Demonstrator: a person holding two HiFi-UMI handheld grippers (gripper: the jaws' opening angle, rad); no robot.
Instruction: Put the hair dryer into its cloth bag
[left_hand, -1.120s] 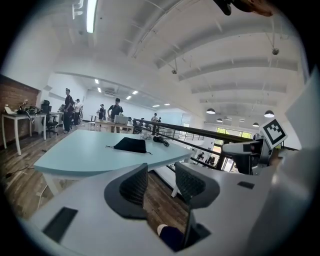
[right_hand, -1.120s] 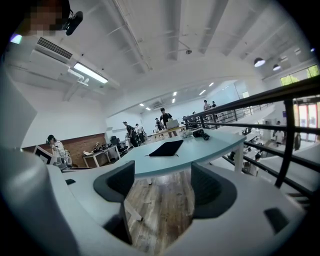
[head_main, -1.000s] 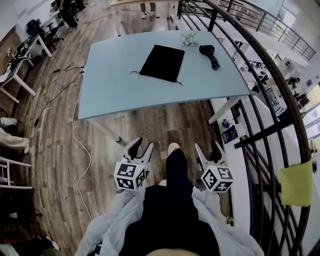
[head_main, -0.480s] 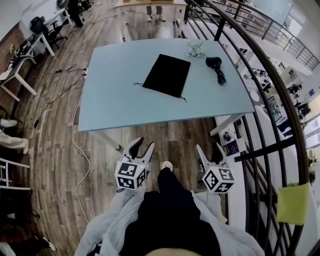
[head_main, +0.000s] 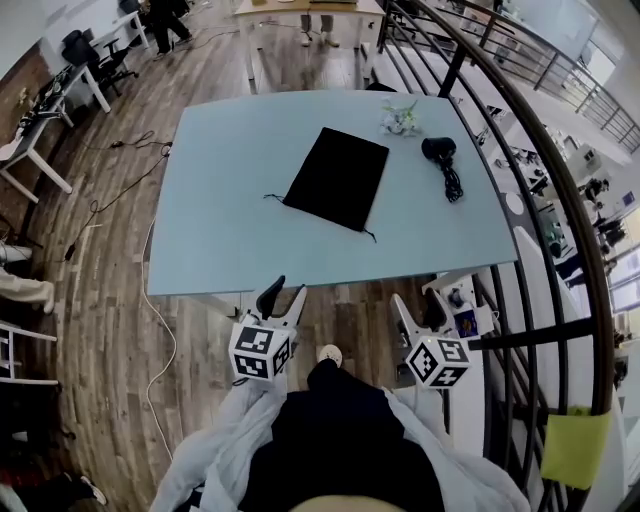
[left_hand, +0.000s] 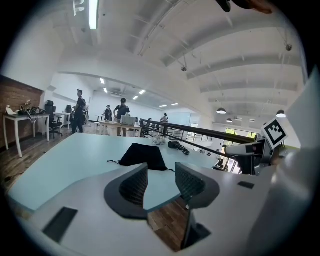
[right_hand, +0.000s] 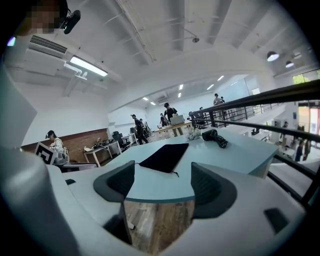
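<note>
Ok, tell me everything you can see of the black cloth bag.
The cloth bag is black, rectangular and soft-looking, lying flat on the pale blue table, set at a slant. Thin drawstring ends trail from both corners of its near edge. Nothing rests on it; the hair dryer lies apart, to its right.

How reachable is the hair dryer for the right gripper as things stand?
Probably not yet: the right gripper, jaws open and empty, hangs short of the table, and the hair dryer lies near its far right corner. Nothing blocks the way.

1 bag (head_main: 338, 178), 1 dryer (head_main: 440, 152), 1 tbl (head_main: 230, 230), 2 tools (head_main: 285, 290) (head_main: 415, 300).
</note>
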